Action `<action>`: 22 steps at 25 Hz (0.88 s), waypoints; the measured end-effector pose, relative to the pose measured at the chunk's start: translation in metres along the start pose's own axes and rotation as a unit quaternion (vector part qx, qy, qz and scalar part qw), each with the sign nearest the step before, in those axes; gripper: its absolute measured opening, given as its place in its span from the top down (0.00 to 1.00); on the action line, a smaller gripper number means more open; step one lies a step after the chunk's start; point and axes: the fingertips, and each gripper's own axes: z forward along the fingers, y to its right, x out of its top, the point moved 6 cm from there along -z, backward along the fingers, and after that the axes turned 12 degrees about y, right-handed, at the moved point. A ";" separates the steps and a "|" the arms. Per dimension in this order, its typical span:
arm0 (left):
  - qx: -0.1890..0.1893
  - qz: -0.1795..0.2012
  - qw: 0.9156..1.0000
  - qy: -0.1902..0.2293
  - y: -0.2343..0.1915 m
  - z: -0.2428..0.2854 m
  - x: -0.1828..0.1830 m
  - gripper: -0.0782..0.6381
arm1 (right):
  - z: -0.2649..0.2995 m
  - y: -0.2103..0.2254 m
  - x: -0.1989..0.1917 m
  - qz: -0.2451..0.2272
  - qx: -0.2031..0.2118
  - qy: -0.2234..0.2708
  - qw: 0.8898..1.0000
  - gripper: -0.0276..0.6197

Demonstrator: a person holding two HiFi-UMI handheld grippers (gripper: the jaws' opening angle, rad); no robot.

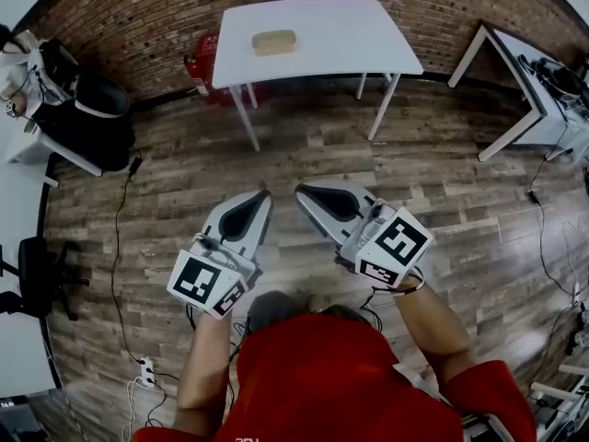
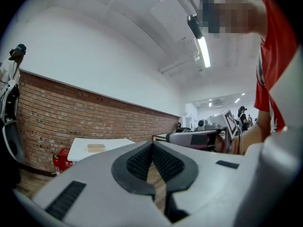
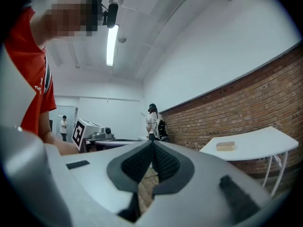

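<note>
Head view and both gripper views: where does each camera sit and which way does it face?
Head view: on the person's head, looking steeply down at wood floor and white table; shows red shirt, forearms, left gripper, right gripper.
Left gripper view: on the left gripper, looking along its shut jaws, brick wall at left; red sleeve at right.
Right gripper view: on the right gripper, along its shut jaws, that wall at right; red sleeve at left.
Shared: white table with tan block.

The left hand-held gripper (image 1: 265,195) and right hand-held gripper (image 1: 301,191) are light grey plastic with black pads. The small rectangular block (image 1: 274,41) is tan, the flat worktop (image 1: 340,35) white.
</note>
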 end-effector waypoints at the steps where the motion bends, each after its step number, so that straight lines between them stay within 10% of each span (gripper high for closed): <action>1: 0.002 0.000 1.000 -0.002 -0.002 0.002 -0.001 0.87 | 0.001 0.003 0.000 0.000 0.001 0.001 1.000 0.91; 22: -0.025 0.007 1.000 0.000 -0.208 0.116 -0.021 0.87 | 0.156 0.170 -0.032 -0.016 -0.034 -0.006 0.999 0.91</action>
